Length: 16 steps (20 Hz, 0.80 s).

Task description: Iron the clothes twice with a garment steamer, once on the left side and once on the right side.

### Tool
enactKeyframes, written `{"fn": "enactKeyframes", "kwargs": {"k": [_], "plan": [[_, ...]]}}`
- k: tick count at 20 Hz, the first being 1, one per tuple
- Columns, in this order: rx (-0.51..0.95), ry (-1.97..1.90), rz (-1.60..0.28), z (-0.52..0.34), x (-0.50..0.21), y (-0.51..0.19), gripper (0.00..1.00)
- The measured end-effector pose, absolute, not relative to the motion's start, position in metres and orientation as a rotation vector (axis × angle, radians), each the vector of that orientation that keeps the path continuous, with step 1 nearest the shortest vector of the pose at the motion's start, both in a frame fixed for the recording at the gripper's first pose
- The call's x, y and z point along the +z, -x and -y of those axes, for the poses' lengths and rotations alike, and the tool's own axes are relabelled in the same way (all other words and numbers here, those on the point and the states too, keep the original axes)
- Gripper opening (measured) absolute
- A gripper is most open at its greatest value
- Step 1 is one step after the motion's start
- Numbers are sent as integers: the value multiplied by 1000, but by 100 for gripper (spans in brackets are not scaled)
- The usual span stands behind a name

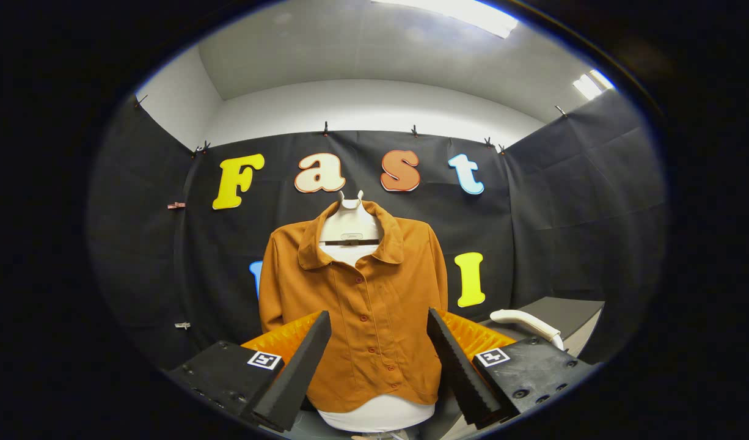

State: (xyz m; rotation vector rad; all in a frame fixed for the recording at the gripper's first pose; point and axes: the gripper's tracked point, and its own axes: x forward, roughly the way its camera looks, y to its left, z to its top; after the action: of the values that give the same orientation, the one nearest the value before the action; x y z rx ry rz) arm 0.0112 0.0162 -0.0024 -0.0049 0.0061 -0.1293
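1. A rust-orange, long-sleeved button-front shirt (pixel 365 311) with a spread collar is worn by a white torso form (pixel 352 227). It stands upright, its long axis running from collar to hem, and its front faces straight toward the gripper.
2. The fabric looks smooth, with a few soft vertical folds. A row of small matching buttons runs down the middle placket and the shirt is buttoned closed. The collar lies open, baring the white neck of the form, which carries a dark band. Both sleeves hang straight down at the sides, and the hem curves, with the white base of the form showing just below it.
3. The shirt stands beyond the gripper (pixel 379 321), centred in the gap between its two fingers (pixel 301 360) and in front of the black cloth booth wall (pixel 533 214).
4. The fingers are spread wide apart and grip nothing. They are wedge-shaped with ridged inner faces, and each rises from a dark block bearing a square black-and-white marker (pixel 264 359).
5. A white, curved garment steamer handle (pixel 524 322) lies to the right of the shirt, beyond the right finger, on a grey table surface (pixel 570 308). Its long axis runs roughly sideways across the table, drooping at the outer end. It is well apart from the shirt and untouched by the fingers.
6. Pale walls and bright ceiling lights (pixel 460 11) show above the black cloth.
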Motion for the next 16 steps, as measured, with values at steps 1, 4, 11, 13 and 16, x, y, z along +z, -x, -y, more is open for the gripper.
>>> {"fn": "enactKeyframes", "kwargs": {"k": [1,4,11,13,16], "plan": [[-141,5,-6,-15,-3,-12,99],[-164,-1,-8,-13,-6,-15,99],[-210,11,-26,21,-14,-34,99],[-216,11,-28,38,-17,-44,99],[-230,21,-37,72,-21,-62,99]]}}
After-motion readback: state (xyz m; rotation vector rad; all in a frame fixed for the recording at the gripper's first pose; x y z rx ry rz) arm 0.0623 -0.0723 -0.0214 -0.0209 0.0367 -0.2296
